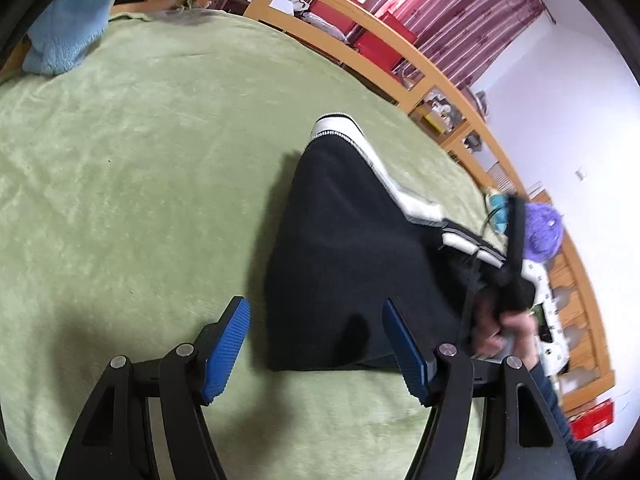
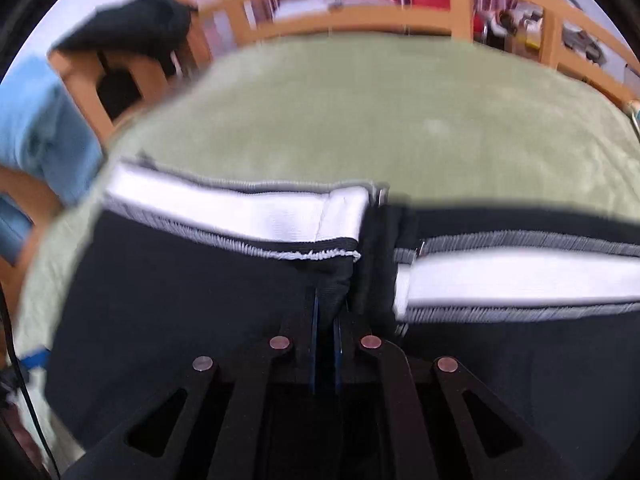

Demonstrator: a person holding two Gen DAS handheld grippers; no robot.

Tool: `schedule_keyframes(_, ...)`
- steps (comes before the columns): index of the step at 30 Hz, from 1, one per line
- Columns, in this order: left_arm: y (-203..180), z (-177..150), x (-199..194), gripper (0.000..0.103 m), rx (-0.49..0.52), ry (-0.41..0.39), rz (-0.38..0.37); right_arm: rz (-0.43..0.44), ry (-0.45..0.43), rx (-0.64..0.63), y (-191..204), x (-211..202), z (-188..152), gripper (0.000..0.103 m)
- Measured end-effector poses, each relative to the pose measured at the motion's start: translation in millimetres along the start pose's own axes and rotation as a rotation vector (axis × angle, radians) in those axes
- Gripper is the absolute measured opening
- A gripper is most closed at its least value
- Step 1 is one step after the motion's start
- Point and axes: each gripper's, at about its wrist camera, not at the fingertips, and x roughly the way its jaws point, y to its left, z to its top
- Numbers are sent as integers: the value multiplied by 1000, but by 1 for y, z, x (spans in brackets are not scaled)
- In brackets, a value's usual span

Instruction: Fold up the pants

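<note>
Pants (image 1: pixel 344 248), black with a white stripe edged in grey down the side seam, lie on the green blanket (image 1: pixel 132 168) that covers the bed, toward its right side and near the wooden rail (image 1: pixel 404 60) along the far edge. In the left wrist view the cloth forms a dark, roughly triangular heap with a folded near edge, the striped seam running away toward the rail.

The left tool (image 1: pixel 316 344) hangs above that near edge with its blue pads spread well apart; one pad is over bare blanket, the other over the black fabric, and nothing is pinched between them.

The right tool (image 2: pixel 326 340) has its pads drawn tight together on a fold of black fabric just below the point where two lengths of the striped seam meet. From the left wrist view, the hand (image 1: pixel 504 328) holding that tool is at the right side of the heap, blurred.

A light blue cloth (image 1: pixel 68 28) sits at the far left corner of the bed.
</note>
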Motion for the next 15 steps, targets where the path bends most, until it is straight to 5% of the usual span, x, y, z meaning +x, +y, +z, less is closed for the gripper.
schedule_keyframes(2, -3, -1, 1, 70, 5, 4, -8, -49, -13, -77, 9, -11, -5, 8)
schedule_keyframes(5, -2, -1, 10, 70, -9, 12, 3, -32, -50, -13, 0, -40, -13, 12)
schedule_keyframes(7, 1, -2, 18, 70, -27, 22, 16, -53, -102, 10, -2, -61, -24, 22)
schedule_keyframes(9, 7, -4, 29, 70, -67, 31, 9, -64, -131, 1, 4, -78, -33, 47)
schedule_keyframes(15, 18, -12, 56, 72, -164, 87, -52, -23, -15, 49, -3, -56, -72, 54)
